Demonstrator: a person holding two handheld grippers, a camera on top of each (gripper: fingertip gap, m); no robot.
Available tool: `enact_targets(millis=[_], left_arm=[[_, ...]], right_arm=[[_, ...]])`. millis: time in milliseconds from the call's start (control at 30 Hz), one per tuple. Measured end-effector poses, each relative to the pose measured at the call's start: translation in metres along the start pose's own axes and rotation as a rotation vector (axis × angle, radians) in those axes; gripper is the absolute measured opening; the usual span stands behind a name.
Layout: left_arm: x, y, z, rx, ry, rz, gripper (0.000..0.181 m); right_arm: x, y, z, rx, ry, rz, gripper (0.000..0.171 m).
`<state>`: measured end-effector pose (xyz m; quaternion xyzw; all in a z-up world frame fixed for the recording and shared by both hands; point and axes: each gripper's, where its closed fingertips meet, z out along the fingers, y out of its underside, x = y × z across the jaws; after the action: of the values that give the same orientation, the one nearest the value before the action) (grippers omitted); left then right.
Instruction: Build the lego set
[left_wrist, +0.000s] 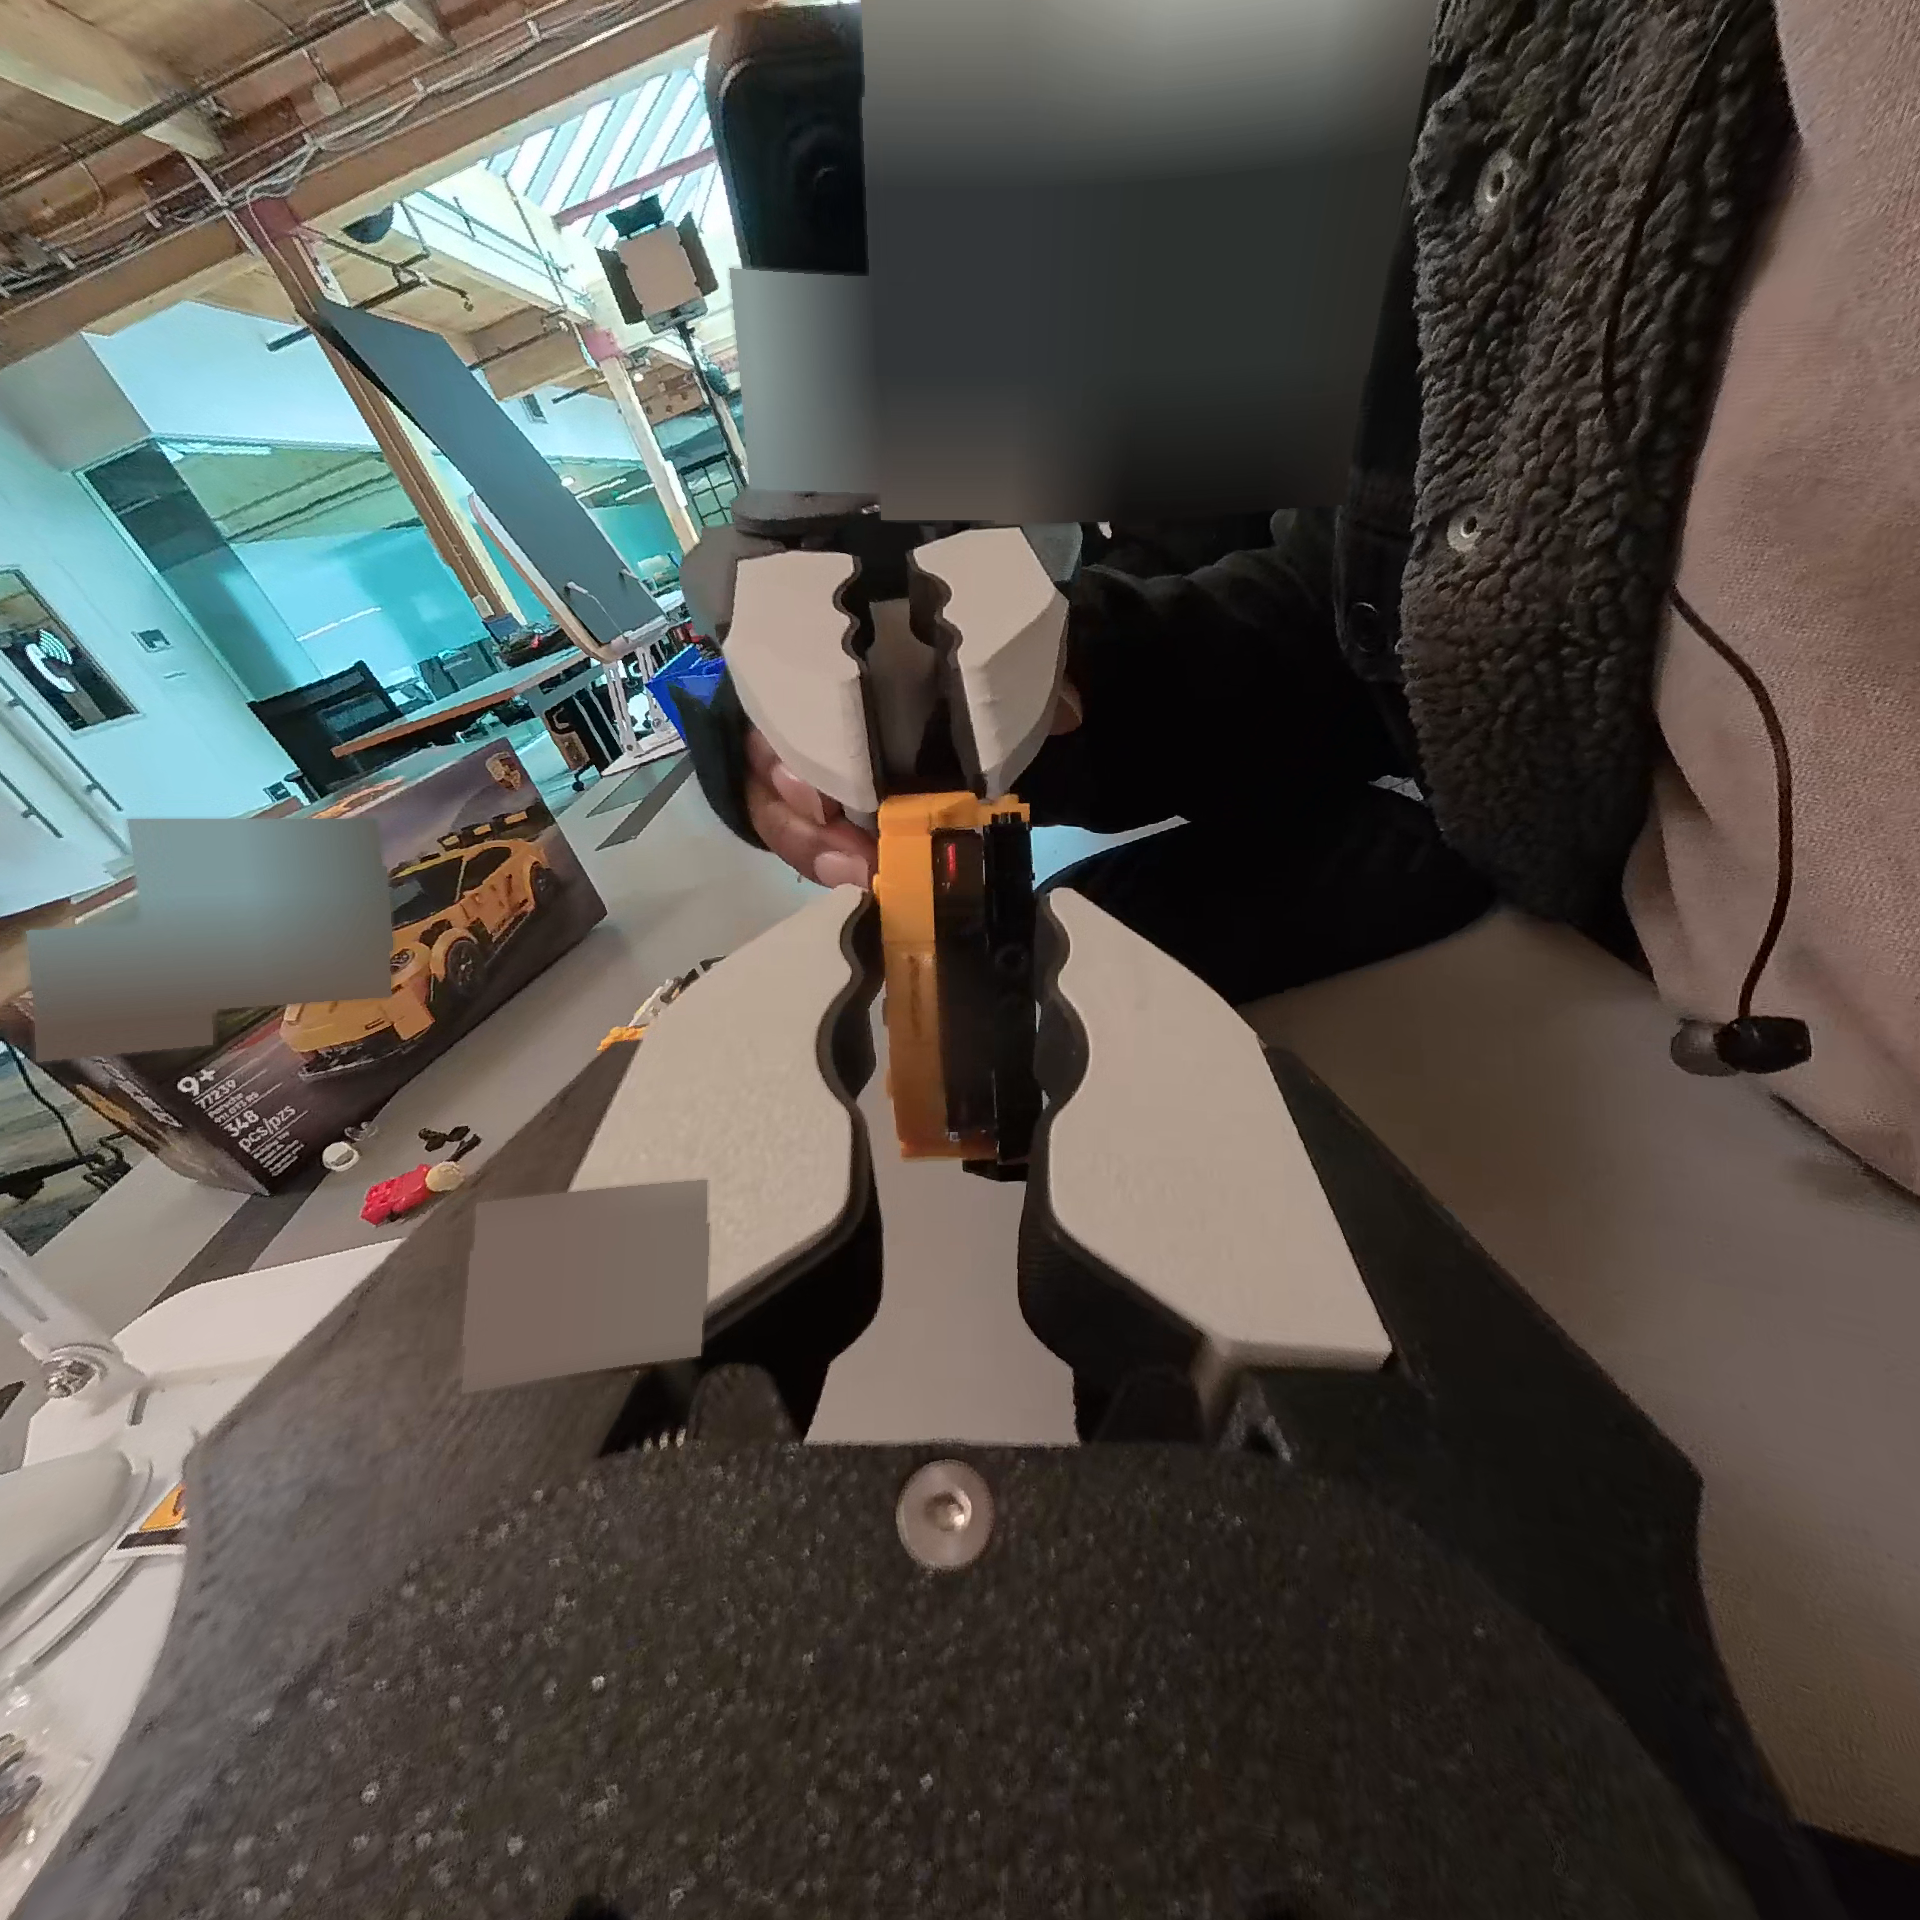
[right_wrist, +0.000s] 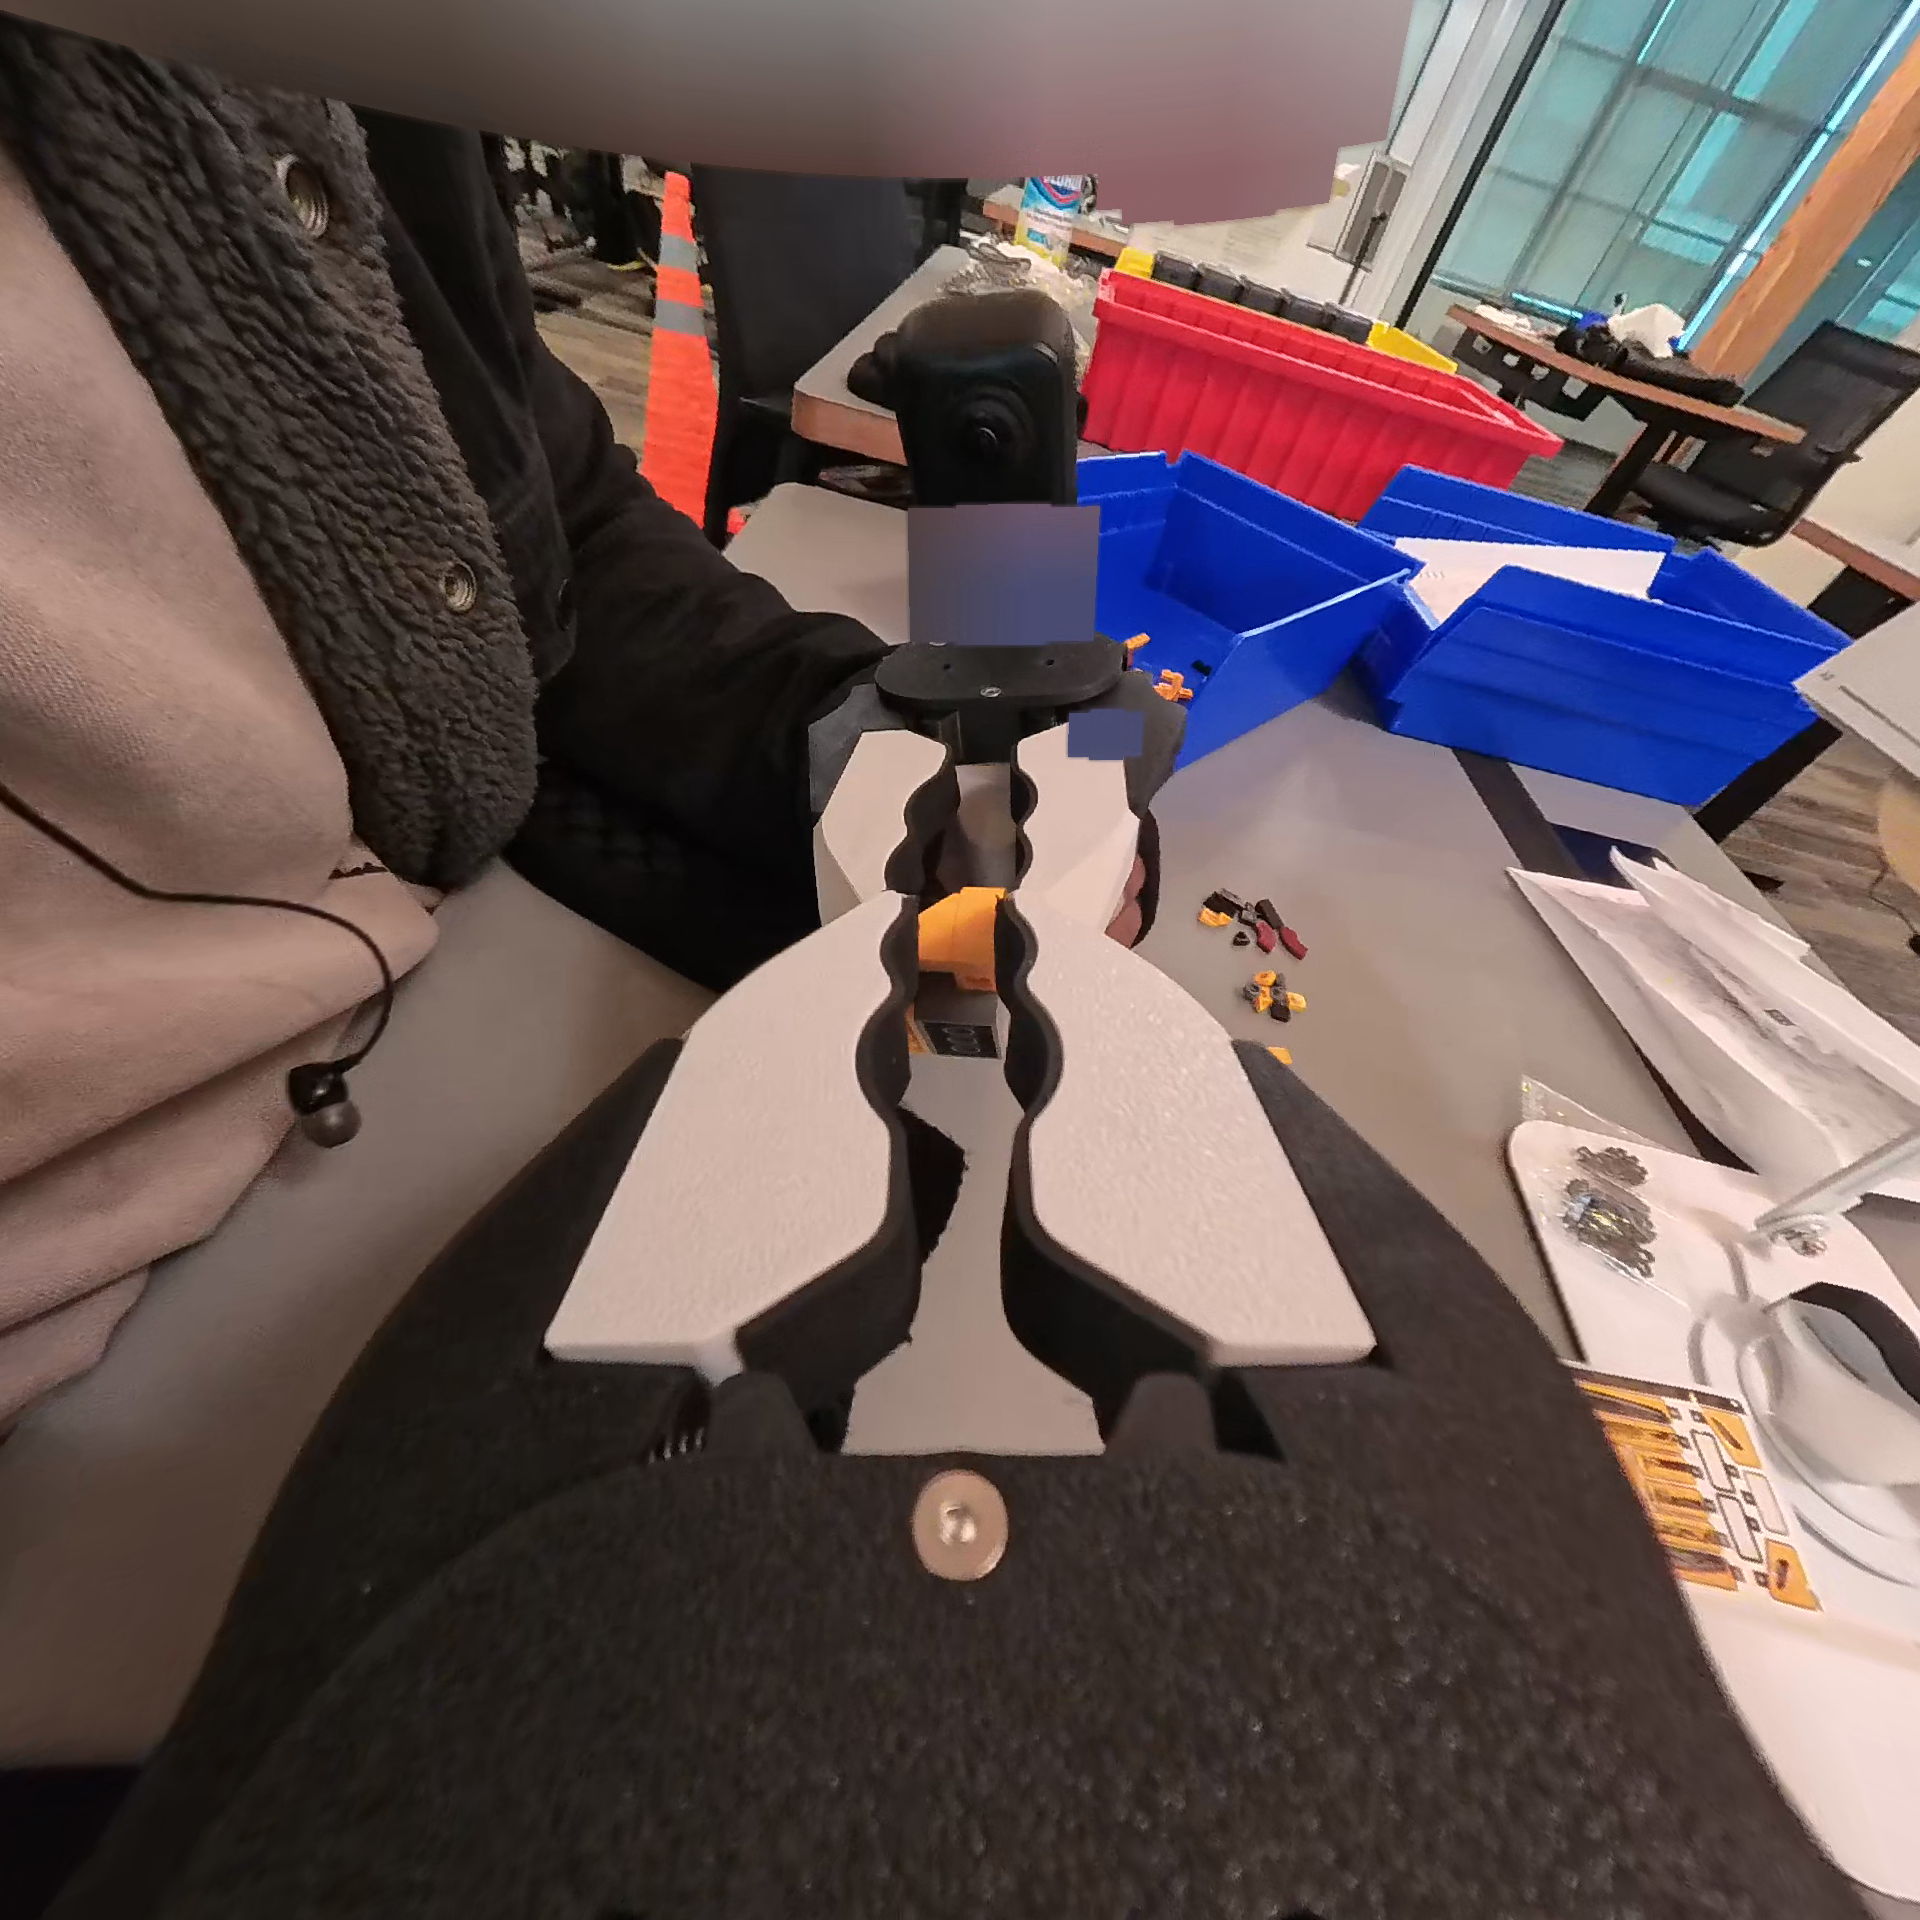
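Note:
An orange and black lego assembly is held up in the air between my two grippers, which face each other tip to tip. My left gripper is shut on its lower part, with the orange side to the left and the black side to the right. My right gripper meets it from the far side at its top end. In the right wrist view my right gripper is shut on the same assembly, and the left gripper is opposite. Most of the assembly is hidden by the fingers.
The lego box and a red piece lie on the grey table at the left. Loose small pieces, blue bins, a red bin, instruction papers and a sticker sheet are to the right. The person's torso is close by. My left and right fingertips are right by each other. The red piece is about 35 centimetres from both grippers' fingertips.

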<state>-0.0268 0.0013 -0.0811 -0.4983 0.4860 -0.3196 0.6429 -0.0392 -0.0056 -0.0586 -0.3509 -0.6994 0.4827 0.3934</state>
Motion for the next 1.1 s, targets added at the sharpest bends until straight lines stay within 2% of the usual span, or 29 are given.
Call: enact_targets(millis=[267, 300, 333, 400, 533, 633, 733, 800, 900, 1100], left_arm=[[-0.004, 0.007, 0.001, -0.051, -0.01, -0.032, 0.027], [-0.005, 0.012, 0.001, -0.093, -0.016, -0.04, 0.027], [-0.006, 0.019, 0.001, -0.15, -0.021, -0.047, 0.027], [-0.008, 0.035, 0.001, -0.274, -0.034, -0.056, 0.027], [-0.005, 0.046, 0.002, -0.362, -0.032, -0.033, 0.027], [-0.006, 0.05, 0.001, -0.39, -0.038, -0.029, 0.027], [-0.013, 0.039, 0.001, -0.325, -0.08, -0.011, 0.028], [-0.022, 0.027, 0.0, -0.228, -0.135, -0.003, 0.03], [-0.03, 0.025, -0.003, -0.177, -0.163, -0.079, 0.036], [-0.035, -0.003, -0.012, -0.038, -0.2, -0.116, 0.007]], right_arm=[[0.005, 0.006, -0.002, -0.018, 0.015, 0.025, 0.014], [0.007, 0.01, -0.003, -0.041, 0.028, 0.025, 0.021], [0.006, 0.013, -0.003, -0.065, 0.018, 0.029, 0.037], [0.004, 0.023, -0.001, -0.134, 0.019, -0.004, 0.042], [0.006, 0.05, 0.006, -0.304, 0.058, -0.076, 0.026], [0.006, 0.055, 0.007, -0.319, 0.061, -0.074, 0.025], [0.011, 0.045, 0.004, -0.191, 0.076, -0.061, 0.025], [0.018, 0.03, -0.005, -0.023, 0.087, -0.013, 0.024], [0.025, 0.006, -0.02, 0.223, 0.08, 0.077, 0.024], [0.025, 0.003, -0.022, 0.314, 0.042, 0.13, 0.024]])
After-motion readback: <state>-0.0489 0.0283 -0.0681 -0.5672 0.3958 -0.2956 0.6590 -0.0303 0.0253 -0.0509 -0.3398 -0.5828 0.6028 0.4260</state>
